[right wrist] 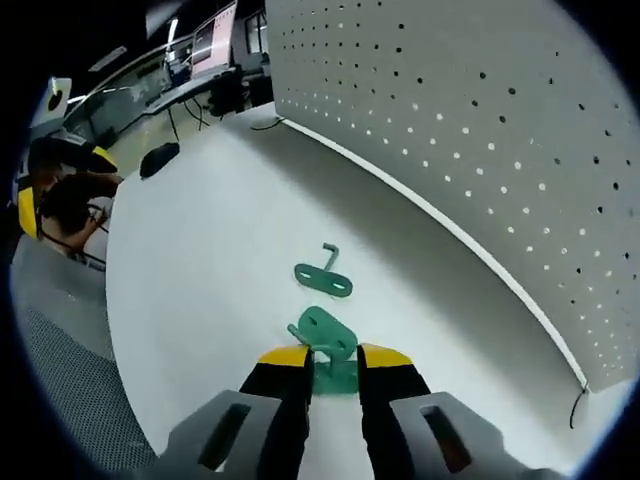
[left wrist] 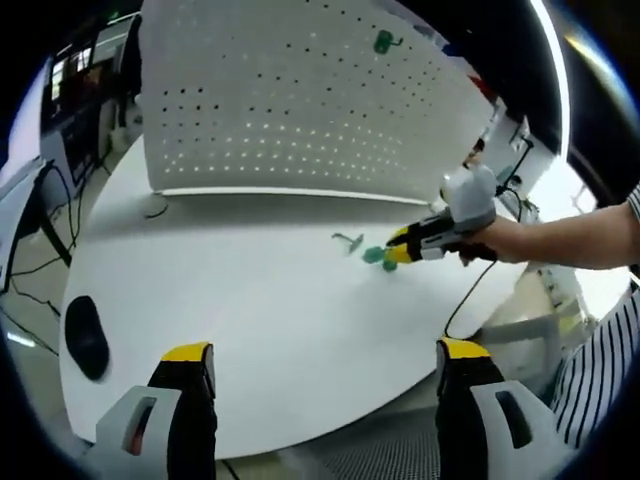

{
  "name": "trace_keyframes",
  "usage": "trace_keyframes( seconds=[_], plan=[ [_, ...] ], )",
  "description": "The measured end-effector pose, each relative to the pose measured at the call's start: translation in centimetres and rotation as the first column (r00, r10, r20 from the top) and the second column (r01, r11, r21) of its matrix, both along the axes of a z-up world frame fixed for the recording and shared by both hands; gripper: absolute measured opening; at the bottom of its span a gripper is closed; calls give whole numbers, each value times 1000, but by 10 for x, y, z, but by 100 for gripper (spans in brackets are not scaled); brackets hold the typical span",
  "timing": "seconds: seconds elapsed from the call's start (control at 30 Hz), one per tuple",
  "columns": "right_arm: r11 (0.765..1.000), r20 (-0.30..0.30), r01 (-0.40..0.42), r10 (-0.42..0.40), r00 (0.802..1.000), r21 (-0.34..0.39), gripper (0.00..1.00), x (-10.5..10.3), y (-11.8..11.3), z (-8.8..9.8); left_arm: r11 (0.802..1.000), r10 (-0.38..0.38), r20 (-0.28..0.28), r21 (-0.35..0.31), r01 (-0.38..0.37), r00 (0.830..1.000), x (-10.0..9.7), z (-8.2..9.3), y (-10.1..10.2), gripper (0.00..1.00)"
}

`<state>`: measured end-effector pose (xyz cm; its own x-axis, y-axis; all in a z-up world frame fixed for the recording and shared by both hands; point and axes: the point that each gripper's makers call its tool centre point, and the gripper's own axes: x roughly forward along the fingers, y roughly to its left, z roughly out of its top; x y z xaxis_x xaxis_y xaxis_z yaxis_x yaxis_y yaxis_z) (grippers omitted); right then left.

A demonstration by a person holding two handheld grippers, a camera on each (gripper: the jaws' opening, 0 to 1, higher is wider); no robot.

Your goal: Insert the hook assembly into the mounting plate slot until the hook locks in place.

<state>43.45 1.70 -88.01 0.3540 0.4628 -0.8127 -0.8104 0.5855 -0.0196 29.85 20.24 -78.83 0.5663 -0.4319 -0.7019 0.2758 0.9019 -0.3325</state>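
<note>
A green bracket (right wrist: 327, 335) sits low on the white table (right wrist: 200, 260), and my right gripper (right wrist: 335, 362) is shut on its base. Just beyond it lies a flat green plate with a grey wire hook (right wrist: 324, 277), apart from the bracket. In the left gripper view a hand holds the right gripper (left wrist: 398, 247) at the table's right side with the bracket (left wrist: 377, 256) at its tips, the flat hook piece (left wrist: 348, 240) a little to its left. My left gripper (left wrist: 326, 350) hangs over the near table edge, jaws wide open with nothing between them.
A white perforated pegboard (left wrist: 300, 100) stands upright along the far side of the table, with a green hook (left wrist: 383, 42) mounted high on it. A black mouse (left wrist: 86, 336) lies at the table's left edge. A black cable (left wrist: 465, 298) trails off the right edge.
</note>
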Motion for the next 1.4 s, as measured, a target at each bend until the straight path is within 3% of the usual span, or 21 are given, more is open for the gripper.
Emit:
trace_keyframes(
  seconds=[0.13,0.37,0.87,1.1,1.4],
  plan=[
    [999,-9,-31,31,999,9,7,0,5,1,1000,3,-3,-2,-3,1000,0,0,1,92],
    [999,-25,-48,48,999,0,7,-7,3,2,1000,6,-1,-6,-6,1000,3,1,0,91],
    [1000,-60,-18,18,998,12,0,-21,4,3,1000,-6,-1,-16,6,1000,2,2,-5,90],
    [994,-100,91,-84,991,64,0,-21,0,7,1000,-3,0,-18,3,1000,0,3,-4,90],
    [975,-64,192,-186,980,114,0,-15,-7,22,1000,-4,17,-26,5,1000,2,8,-8,90]
  ],
)
